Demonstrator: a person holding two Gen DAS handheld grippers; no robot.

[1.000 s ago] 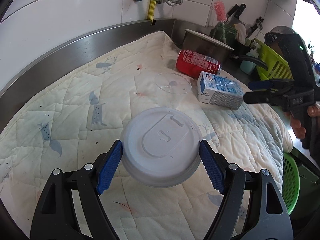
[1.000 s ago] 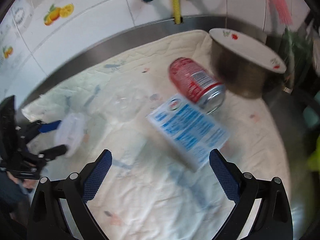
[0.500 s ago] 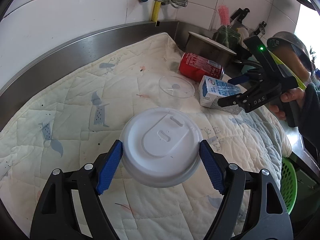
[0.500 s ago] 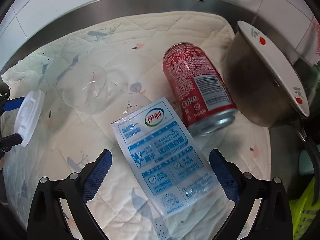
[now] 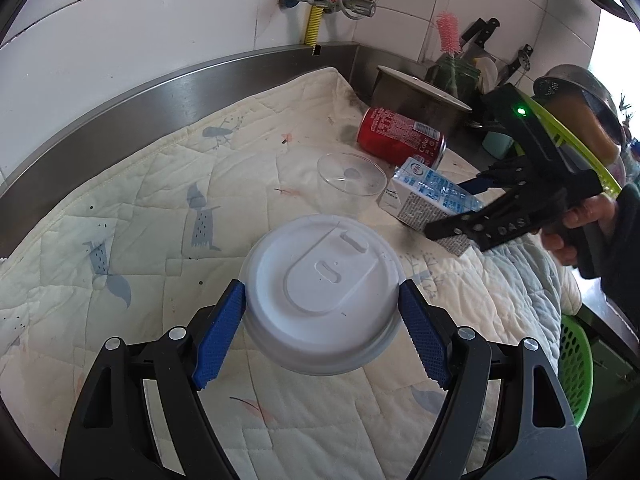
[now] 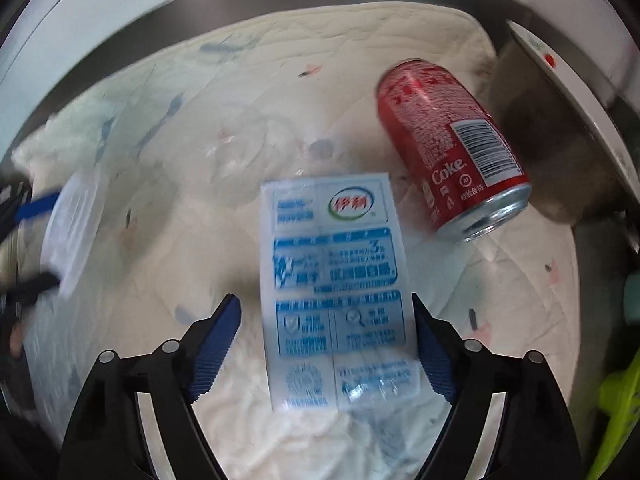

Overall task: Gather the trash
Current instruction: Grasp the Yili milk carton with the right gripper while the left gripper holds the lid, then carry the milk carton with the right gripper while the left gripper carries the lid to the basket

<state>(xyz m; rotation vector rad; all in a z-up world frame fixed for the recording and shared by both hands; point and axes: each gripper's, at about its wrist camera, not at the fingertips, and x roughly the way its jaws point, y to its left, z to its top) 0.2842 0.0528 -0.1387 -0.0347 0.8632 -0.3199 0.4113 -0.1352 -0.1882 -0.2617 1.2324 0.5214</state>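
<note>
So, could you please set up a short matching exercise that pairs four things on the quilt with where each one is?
Things:
1. white lid
2. milk carton
3. red can
4. clear cup

Places:
A. lying on its side beside the steel pot
B. between the closing right gripper jaws
C. held in the left gripper
D. free on the quilt

Pairs: 1-C, 2-B, 3-A, 4-D
</note>
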